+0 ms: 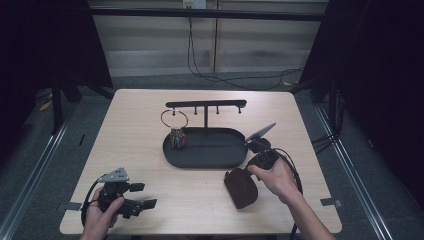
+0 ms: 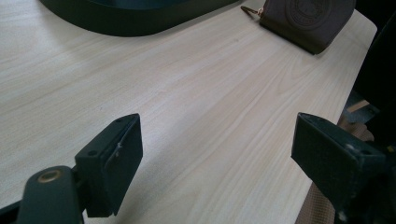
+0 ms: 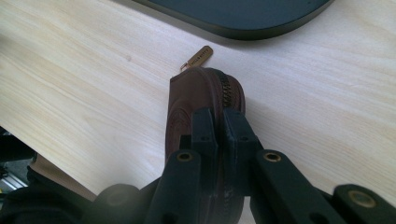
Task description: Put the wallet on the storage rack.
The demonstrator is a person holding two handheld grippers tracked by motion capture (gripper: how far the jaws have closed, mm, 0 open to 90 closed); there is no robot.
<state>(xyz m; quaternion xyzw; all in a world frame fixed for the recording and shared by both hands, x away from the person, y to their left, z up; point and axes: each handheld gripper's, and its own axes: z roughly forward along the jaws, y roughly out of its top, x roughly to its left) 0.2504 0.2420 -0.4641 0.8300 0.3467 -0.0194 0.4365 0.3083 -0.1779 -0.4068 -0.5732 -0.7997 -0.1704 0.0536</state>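
A dark brown zip pouch (image 1: 241,187) lies on the table near its front right, in front of the black tray (image 1: 210,159). My right gripper (image 3: 218,122) is shut on the pouch (image 3: 205,100), its jaws pinching the zipped edge; a brass zip pull (image 3: 198,57) sticks out at the pouch's far end. My left gripper (image 1: 145,195) rests at the front left of the table, held by a hand. Its jaws stand wide apart over bare wood in the left gripper view, with nothing between the fingers (image 2: 114,163). The pouch (image 2: 306,18) shows far off there.
The black oval tray carries a T-shaped stand (image 1: 206,105) with small hooks. A key ring with coloured keys (image 1: 176,132) leans at the tray's left end. The table's right edge (image 2: 355,56) is near the left gripper's right jaw. Cables run across the floor behind the table.
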